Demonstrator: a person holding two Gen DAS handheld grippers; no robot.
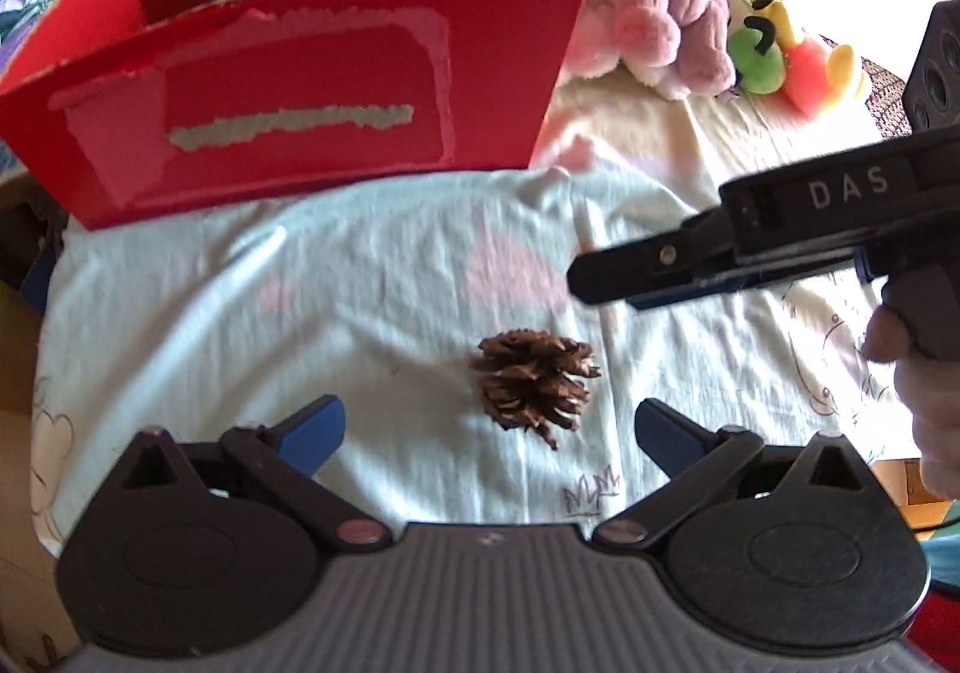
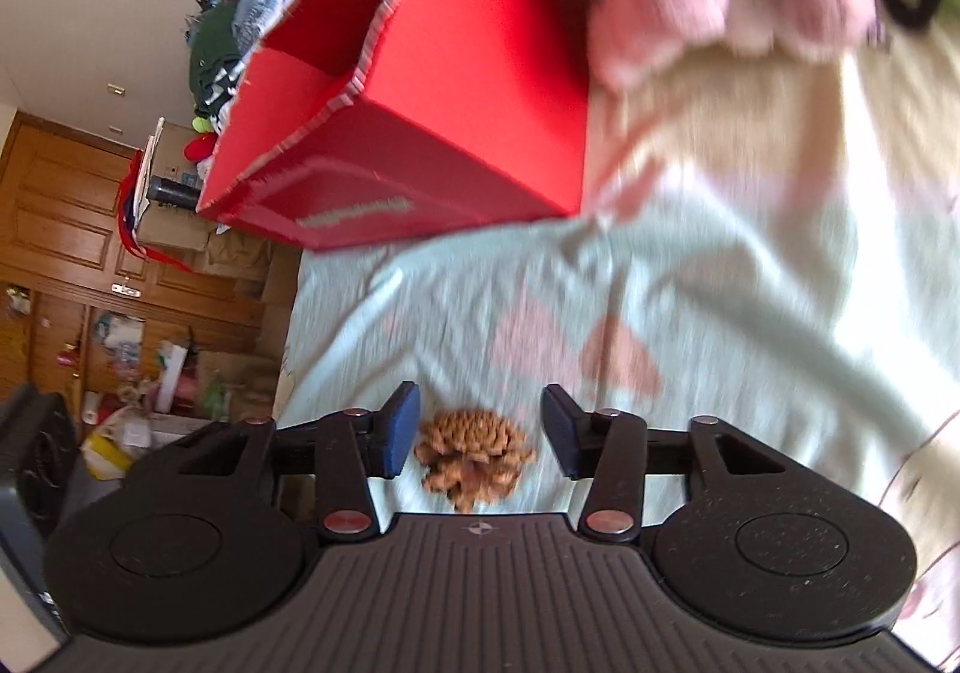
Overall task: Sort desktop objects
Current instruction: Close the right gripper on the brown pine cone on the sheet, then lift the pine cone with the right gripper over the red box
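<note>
A brown pine cone (image 1: 534, 385) lies on the pale cloth. My left gripper (image 1: 489, 427) hangs open just in front of it, blue pads wide apart, nothing held. My right gripper (image 2: 480, 436) is open too, and the pine cone (image 2: 474, 457) shows between its two blue pads (image 2: 399, 433) without either pad touching it. In the left wrist view the right gripper (image 1: 606, 280) reaches in from the right, above and right of the cone. A red cardboard box (image 1: 312, 90) stands open behind, holding a few objects.
A pink plush toy (image 1: 672, 6) and a green and yellow plush (image 1: 774, 48) lie behind and to the right of the box. A hand (image 1: 924, 397) holds the right tool's grip. The cloth (image 1: 300, 301) covers the table; its left edge drops to a cluttered floor (image 2: 138, 373).
</note>
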